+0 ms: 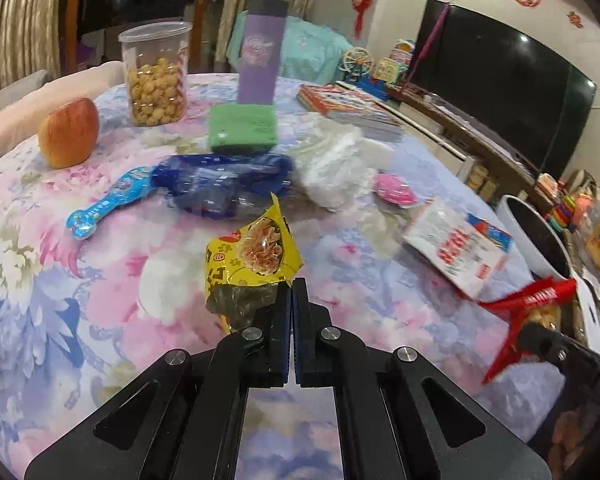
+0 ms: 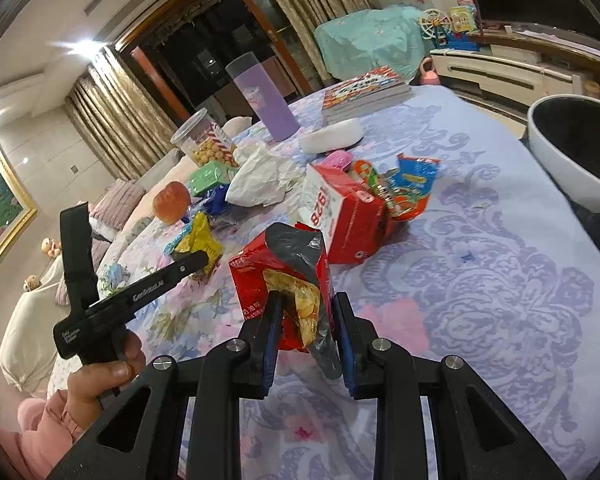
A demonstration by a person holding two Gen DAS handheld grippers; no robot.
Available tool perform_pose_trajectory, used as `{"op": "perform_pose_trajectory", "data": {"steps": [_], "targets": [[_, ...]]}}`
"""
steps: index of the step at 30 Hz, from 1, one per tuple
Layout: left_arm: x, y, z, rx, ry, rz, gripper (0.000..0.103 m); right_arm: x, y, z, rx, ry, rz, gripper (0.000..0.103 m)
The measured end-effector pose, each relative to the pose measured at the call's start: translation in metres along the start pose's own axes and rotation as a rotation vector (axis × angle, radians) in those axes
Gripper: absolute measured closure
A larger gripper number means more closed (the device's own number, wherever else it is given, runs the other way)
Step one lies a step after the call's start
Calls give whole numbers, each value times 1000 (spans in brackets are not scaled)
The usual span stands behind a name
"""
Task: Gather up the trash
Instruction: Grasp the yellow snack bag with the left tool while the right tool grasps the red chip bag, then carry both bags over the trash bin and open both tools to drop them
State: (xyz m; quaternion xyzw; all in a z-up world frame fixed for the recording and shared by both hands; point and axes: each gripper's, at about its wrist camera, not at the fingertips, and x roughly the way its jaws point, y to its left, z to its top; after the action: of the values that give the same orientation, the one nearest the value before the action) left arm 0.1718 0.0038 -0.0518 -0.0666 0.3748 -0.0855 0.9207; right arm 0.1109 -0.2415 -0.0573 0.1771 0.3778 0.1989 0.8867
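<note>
- Progress, as I judge it: barely begun. The white bin (image 2: 548,176) at the far right edge shows a dark inside with nothing visible in it, and most litter lies on the flowered tabletop (image 1: 100,288).
- Left tool (image 1: 291,286): pads together. The yellow snack bag (image 1: 252,264) lies on the tabletop just beyond its tip, touching or nearly so; I cannot tell whether an edge is pinched.
- Right tool (image 2: 306,300): clamped on the red chip bag (image 2: 284,276), lifted off the tabletop and well short of the bin.
- Litter left, from left to right: one blue spoon-shaped wrapper (image 1: 104,204), one dark blue plastic wrapper (image 1: 220,184), one crumpled white tissue heap (image 1: 336,168), one pink scrap (image 1: 394,190), one red and white box (image 2: 340,216), one orange and blue packet (image 2: 404,188).
- Probably not trash, one each: apple (image 1: 69,133), clear jar of snacks (image 1: 156,76), green pack (image 1: 242,126), purple bottle (image 1: 260,52), stack of books (image 1: 348,108).
- A small white lump (image 1: 156,138) near the jar may be another tissue; too blurred to tell.
</note>
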Motion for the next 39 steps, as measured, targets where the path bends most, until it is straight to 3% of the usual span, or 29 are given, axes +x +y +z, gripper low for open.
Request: {"op": "perform_pose_trajectory", "data": {"steps": [20, 39], "targets": [[-18, -134, -9, 189, 26, -277, 103, -64, -68, 10, 94, -108, -129, 77], [2, -243, 8, 336, 42, -413, 103, -127, -155, 33, 212, -221, -266, 77]]}}
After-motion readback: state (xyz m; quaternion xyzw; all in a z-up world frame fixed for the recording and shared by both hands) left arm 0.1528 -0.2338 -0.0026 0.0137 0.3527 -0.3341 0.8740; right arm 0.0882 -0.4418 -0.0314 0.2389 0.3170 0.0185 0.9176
